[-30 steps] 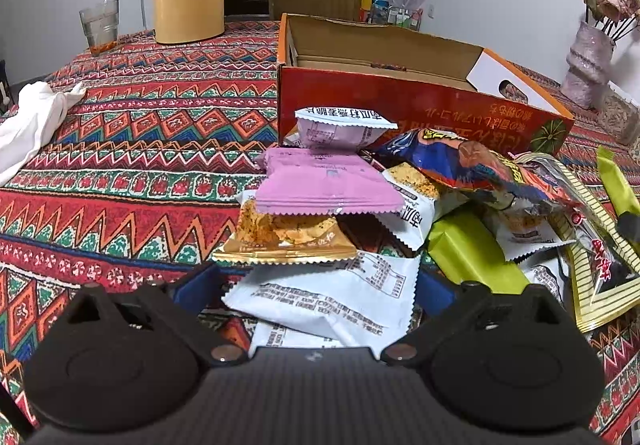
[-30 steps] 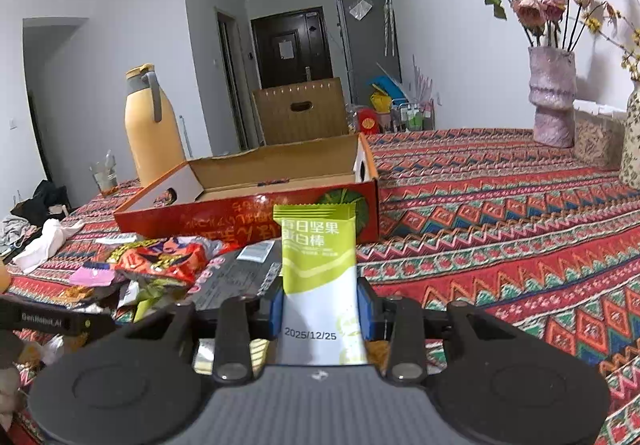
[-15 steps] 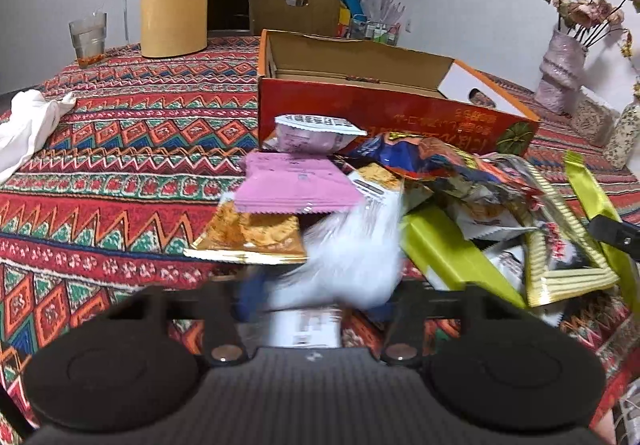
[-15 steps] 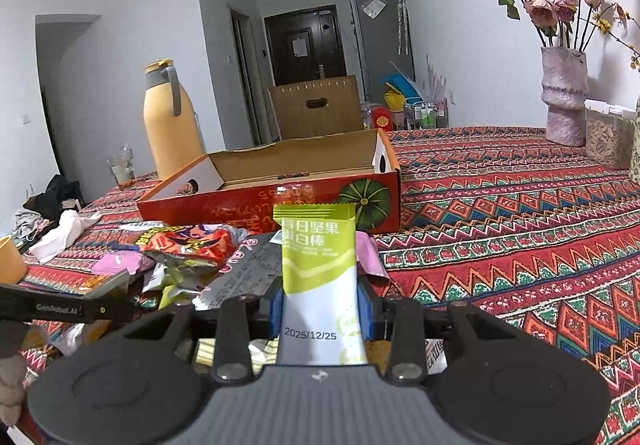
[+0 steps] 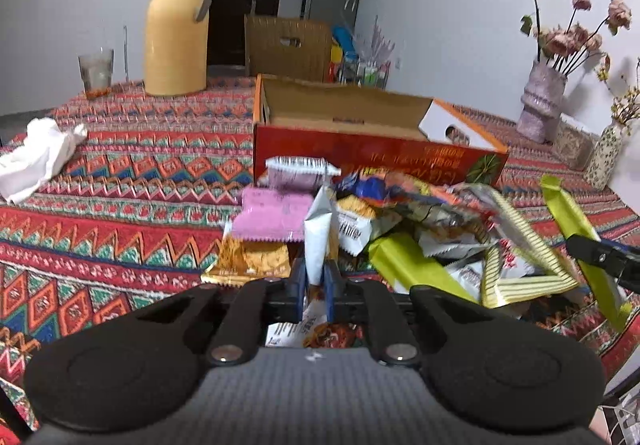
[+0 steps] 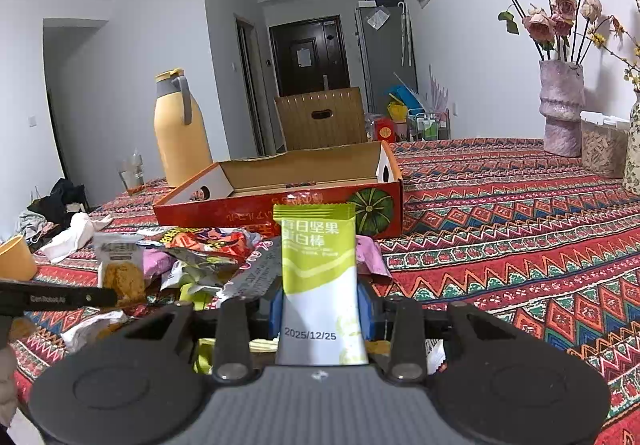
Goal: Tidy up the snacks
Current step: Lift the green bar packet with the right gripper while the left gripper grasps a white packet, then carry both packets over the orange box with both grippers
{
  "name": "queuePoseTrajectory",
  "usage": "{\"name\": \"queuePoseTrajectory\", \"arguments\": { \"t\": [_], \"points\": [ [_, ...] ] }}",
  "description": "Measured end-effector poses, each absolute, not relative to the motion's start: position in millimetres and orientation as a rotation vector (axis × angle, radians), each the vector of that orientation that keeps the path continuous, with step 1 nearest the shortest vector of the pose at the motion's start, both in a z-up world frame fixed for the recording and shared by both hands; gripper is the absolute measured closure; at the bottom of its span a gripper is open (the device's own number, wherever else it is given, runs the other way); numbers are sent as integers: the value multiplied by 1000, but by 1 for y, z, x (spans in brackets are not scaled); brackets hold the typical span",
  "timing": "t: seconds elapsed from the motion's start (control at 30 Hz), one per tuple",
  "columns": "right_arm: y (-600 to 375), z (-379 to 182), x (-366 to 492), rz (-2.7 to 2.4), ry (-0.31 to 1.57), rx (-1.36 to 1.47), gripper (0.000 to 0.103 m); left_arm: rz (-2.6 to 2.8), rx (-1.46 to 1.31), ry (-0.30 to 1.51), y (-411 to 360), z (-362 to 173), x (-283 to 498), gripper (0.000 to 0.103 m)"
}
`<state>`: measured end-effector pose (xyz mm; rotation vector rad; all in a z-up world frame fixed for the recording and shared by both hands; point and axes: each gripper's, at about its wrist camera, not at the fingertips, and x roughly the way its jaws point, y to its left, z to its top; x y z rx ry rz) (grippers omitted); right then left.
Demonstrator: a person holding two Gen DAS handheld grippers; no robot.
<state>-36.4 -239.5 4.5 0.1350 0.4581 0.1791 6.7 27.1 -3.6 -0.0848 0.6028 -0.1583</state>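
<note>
Snacks are what we are sorting, and both hands are loaded at once: our left gripper (image 5: 315,281) is pinching a white packet (image 5: 319,241) edge-on, its fingers closed down to a narrow slit with the packet standing upright out of them, while our right gripper (image 6: 320,309) is clamping a green nut bar (image 6: 319,277) flat between its fingers, which are standing only as far apart as the wrapper is wide. Straight ahead of both sets of fingers we are seeing the open red carton (image 5: 376,157), resting on the patterned counter (image 5: 120,205), and between the fingers and the carton lies the loose heap of wrappers (image 5: 400,229). We judge the step in hand to be carrying these two packets over the heap and into the carton. To do it well, we are thinking of lifting each packet high enough to clear the near wall before moving forward, keeping the two grippers apart so they are not colliding over the opening, and letting go only when the packet is hanging inside the walls. The white packet looks thin and floppy, so a slow, level carry is suiting it best.
</note>
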Motion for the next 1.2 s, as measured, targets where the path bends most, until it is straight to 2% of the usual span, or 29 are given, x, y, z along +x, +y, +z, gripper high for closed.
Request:
{"name": "queuePoseTrajectory", "arguments": {
  "t": [0.67,1.2],
  "points": [
    [-236,19,-24,182,414,127,68,-150,-94,478,22,37,12,93],
    [-229,54,59,187,345,113,68,-127,-102,428,2,71,85,93]
  ]
}}
